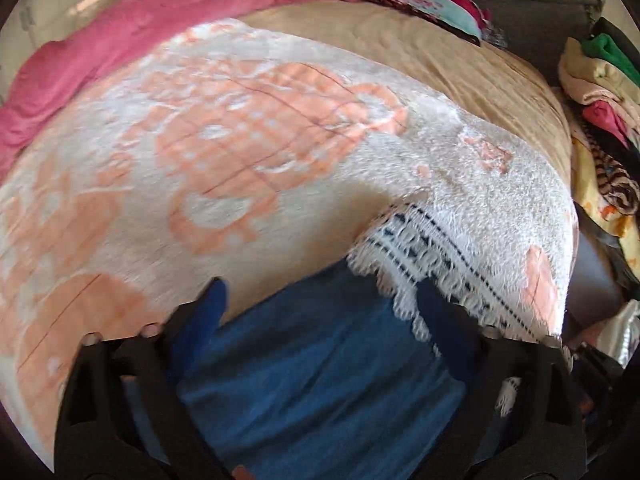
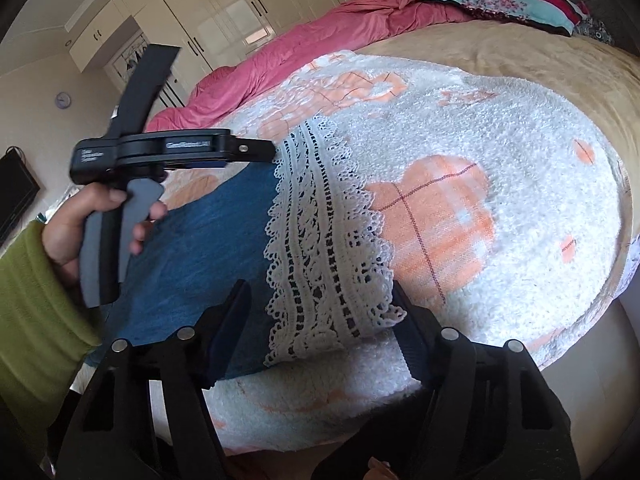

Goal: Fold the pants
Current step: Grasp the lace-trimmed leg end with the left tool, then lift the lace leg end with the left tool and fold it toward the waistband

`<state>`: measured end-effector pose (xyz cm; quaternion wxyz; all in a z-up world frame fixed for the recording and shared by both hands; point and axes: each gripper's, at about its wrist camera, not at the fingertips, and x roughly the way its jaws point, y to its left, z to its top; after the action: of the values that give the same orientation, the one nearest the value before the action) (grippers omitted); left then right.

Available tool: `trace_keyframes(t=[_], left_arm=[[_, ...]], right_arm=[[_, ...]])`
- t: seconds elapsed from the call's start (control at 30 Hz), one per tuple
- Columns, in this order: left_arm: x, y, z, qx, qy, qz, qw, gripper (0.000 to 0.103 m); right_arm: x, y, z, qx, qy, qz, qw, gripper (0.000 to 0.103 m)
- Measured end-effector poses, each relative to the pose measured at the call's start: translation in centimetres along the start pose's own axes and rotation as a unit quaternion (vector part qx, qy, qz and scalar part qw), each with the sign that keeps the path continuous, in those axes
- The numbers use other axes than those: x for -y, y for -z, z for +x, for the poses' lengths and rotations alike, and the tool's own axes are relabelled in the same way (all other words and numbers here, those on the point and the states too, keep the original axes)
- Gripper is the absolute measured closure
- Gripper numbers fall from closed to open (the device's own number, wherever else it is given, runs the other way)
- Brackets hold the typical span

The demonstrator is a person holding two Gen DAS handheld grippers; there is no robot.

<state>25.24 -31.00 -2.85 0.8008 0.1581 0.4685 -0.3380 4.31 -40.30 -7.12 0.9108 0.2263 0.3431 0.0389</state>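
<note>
Blue denim pants [image 2: 224,240] with a white lace hem [image 2: 320,248] lie on a white and orange blanket [image 2: 500,168] on the bed. In the left wrist view the pants [image 1: 320,380] fill the space between my open left gripper's fingers [image 1: 324,292], with the lace hem [image 1: 424,248] just ahead. My right gripper [image 2: 320,292] is open, its jaws straddling the lace hem near the blanket's front edge. The left gripper also shows in the right wrist view [image 2: 256,148], held in a hand at the hem's far end.
A pink duvet [image 2: 304,48] and patterned pillows [image 2: 504,0] lie at the far side of the tan bedspread [image 2: 520,56]. A pile of mixed clothes [image 1: 604,120] sits at the right. White wardrobes [image 2: 224,12] stand behind.
</note>
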Motion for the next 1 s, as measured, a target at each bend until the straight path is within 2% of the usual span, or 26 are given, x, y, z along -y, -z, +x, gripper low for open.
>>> trace_keyframes(t=[0.03, 0.07, 0.17, 0.23, 0.37, 0.53, 0.77, 0.9, 1.0], left_arm=[[-0.1, -0.3, 0.6, -0.005, 0.019, -0.006, 0.9998, 0.037], [0.0, -0.5, 1.0, -0.008, 0.036, -0.008, 0.9993, 0.039], [0.1, -0.8, 2.3, -0.018, 0.104, 0.000, 0.9945, 0.040], [0.3, -0.6, 2.8, -0.018, 0.119, 0.009, 0.9927, 0.041], [0.3, -0.4, 3.4, -0.020, 0.134, 0.009, 0.9908, 0.043], [0.6, -0.3, 3.6, -0.016, 0.145, 0.005, 0.9892, 0.066], [1.1, 0.4, 2.6, 0.005, 0.111, 0.009, 0.9937, 0.083], [0.1, 0.8, 1.7, 0.021, 0.127, -0.016, 0.9915, 0.089], [-1.0, 1.1, 0.4, 0.040, 0.153, -0.043, 0.9866, 0.090]], right_arm=[[0.0, -0.1, 0.2, 0.002, -0.005, 0.002, 1.000, 0.042], [0.0, -0.1, 0.3, 0.002, -0.010, 0.004, 1.000, 0.044], [0.3, -0.2, 0.7, 0.002, -0.026, 0.015, 1.000, 0.051], [0.7, -0.3, 0.8, 0.005, -0.038, 0.027, 0.999, 0.052], [0.9, -0.5, 1.1, 0.006, -0.050, 0.035, 0.998, 0.053], [0.4, -0.8, 1.6, 0.010, -0.053, 0.026, 0.998, 0.053], [-0.5, -0.9, 2.0, 0.011, -0.057, 0.010, 0.998, 0.069], [-1.1, -0.8, 1.6, 0.017, -0.069, 0.001, 0.997, 0.079], [-3.2, -1.2, 1.2, 0.028, -0.072, -0.036, 0.996, 0.079]])
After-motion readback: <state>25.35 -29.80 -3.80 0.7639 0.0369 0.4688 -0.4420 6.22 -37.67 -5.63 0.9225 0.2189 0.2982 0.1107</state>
